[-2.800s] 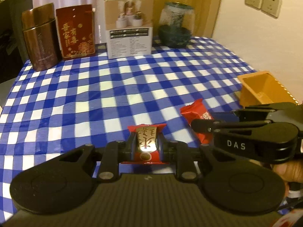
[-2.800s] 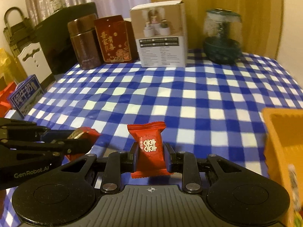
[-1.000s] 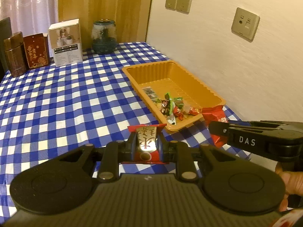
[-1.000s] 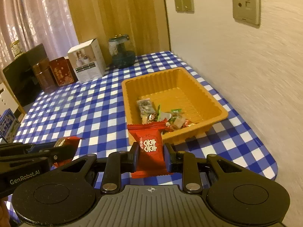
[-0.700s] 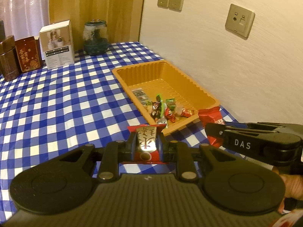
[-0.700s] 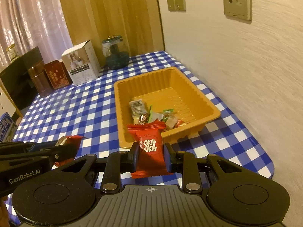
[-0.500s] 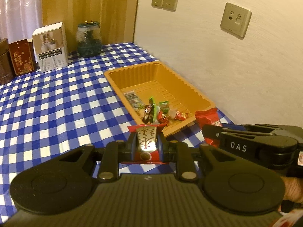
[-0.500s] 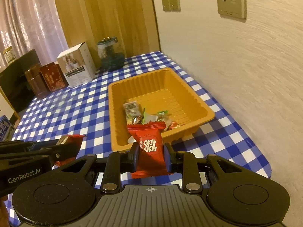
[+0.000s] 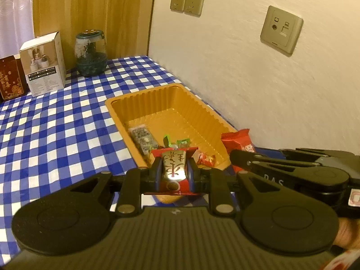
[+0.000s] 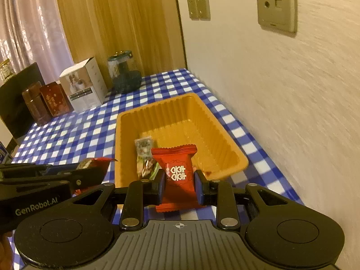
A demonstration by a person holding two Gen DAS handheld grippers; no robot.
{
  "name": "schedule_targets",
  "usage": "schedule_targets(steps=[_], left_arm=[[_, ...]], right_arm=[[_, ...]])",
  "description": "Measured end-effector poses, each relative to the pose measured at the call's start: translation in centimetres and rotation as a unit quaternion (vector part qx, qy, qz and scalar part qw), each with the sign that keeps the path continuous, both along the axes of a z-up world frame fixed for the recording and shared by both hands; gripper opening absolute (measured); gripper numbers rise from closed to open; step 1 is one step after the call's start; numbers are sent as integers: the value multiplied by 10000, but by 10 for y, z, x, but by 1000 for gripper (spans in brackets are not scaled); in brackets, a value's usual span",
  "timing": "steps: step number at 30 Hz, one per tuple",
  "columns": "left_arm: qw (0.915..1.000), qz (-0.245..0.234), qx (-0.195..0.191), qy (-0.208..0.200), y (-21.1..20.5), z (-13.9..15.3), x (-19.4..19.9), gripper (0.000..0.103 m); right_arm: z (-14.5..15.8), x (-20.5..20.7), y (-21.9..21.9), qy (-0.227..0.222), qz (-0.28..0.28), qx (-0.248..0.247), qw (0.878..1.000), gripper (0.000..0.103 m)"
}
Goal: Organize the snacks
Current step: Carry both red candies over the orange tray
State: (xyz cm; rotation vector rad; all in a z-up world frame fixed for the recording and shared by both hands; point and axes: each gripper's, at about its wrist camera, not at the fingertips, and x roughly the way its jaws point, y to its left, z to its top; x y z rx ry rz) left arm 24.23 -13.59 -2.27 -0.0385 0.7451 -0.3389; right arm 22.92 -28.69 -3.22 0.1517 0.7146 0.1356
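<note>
My left gripper (image 9: pixel 173 171) is shut on a red and gold candy (image 9: pixel 173 168), held above the near end of the orange tray (image 9: pixel 157 94). My right gripper (image 10: pixel 179 183) is shut on a red snack packet (image 10: pixel 177 173), held over the tray's near rim (image 10: pixel 225 135). Each gripper shows in the other's view: the right one (image 9: pixel 238 155) with its red packet (image 9: pixel 237 140) at the tray's near right corner, the left one (image 10: pixel 90 171) at the tray's near left. Several wrapped snacks (image 9: pixel 141 138) lie in the tray's near half.
The tray stands on a blue checked tablecloth (image 9: pixel 56 121) close to the wall (image 9: pixel 258 90) on the right. At the far end stand a glass jar (image 9: pixel 91 54), a white box (image 9: pixel 42 63) and a red box (image 9: pixel 9 78). The table's edge (image 10: pixel 281 180) runs near the tray.
Both grippers have carried their snacks from the middle of the table over to the tray and closer to it. The tray has grown larger in both views.
</note>
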Motion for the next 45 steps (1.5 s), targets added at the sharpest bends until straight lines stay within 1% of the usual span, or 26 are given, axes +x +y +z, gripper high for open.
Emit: schedule_targets(steps=[10,17,34,45], left_arm=[[10000,-71,23,0,-13,-5,33,20],[9999,-93,70,-25,-13,-10,55,20],[9999,-69,97,51,-6,-25,121,20],[9997,-73,116,177,-4,-41,142,20]], right_arm=[[1,39,-5,-52,72,-96,9999,28],[-3,61,-11,-20,127,-92,9999,28],[-28,120,-18,314,195,64,9993,28],[-40,145,-13,447,254,107,9986,28]])
